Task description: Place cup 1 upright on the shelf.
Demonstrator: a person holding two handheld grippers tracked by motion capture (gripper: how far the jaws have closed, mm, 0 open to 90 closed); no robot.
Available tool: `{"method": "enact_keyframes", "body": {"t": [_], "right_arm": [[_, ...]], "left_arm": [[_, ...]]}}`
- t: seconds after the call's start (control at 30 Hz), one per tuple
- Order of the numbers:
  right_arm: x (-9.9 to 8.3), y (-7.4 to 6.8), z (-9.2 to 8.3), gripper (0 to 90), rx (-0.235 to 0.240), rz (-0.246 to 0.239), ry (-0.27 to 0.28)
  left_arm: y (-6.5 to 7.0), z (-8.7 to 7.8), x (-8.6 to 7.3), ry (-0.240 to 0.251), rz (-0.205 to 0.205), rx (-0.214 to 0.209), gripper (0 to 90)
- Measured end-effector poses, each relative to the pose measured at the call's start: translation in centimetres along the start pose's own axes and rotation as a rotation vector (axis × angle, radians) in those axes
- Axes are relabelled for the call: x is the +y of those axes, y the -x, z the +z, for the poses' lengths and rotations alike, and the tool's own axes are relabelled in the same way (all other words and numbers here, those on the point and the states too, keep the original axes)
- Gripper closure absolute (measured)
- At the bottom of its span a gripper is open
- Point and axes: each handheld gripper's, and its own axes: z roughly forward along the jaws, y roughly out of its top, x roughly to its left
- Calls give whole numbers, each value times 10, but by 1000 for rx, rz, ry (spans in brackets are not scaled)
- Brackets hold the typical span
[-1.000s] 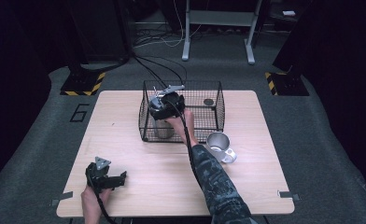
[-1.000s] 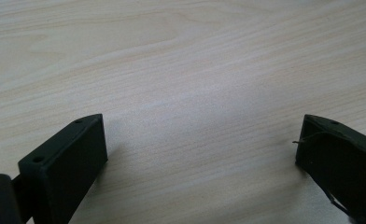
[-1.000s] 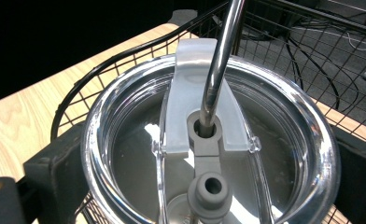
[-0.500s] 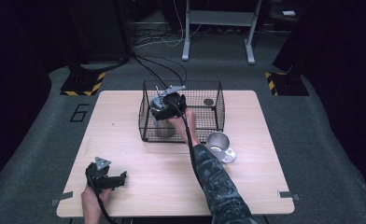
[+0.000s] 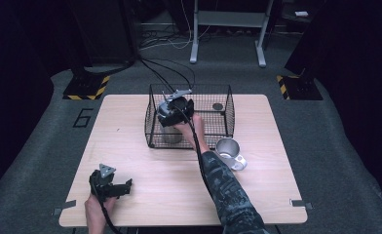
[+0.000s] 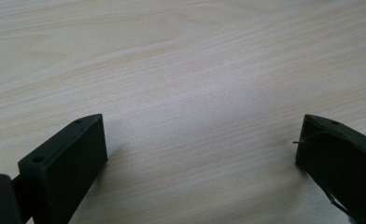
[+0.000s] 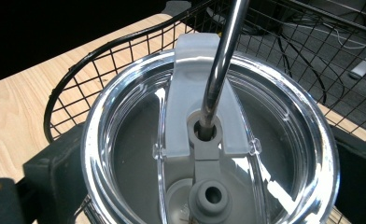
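Between the right gripper's spread jaws sits a tumbler with a clear lid and steel straw, grip unclear.

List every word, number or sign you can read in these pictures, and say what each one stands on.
"6": a large dark numeral on the grey floor, left of the table.
Yellow and black hazard stripes, with no words, on the two floor plates.
No readable text on the tumbler lid, the straw, the wire basket or the mug.
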Motion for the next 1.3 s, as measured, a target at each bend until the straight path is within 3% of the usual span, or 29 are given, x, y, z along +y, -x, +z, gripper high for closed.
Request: {"method": "enact_keyframes", "body": {"t": [0.2, 0.37, 0.53, 0.97, 1.3], "right_arm": [[3, 3, -7, 0, -4, 12, 9], [7, 4, -21, 0, 35, 42, 2], [10, 4, -41, 0, 69, 39, 20], [3, -5, -100, 2, 77, -25, 62], [-24, -12, -129, 0, 65, -65, 60]], "left_arm": [[-1, 0, 0, -3, 2, -1, 19], [0, 0, 0, -2, -9, -6, 19], [-1, 0, 0, -3, -2, -4, 19], [-1, 1, 0, 9, -11, -3, 19], [-1, 1, 0, 7, -14, -5, 18]]}}
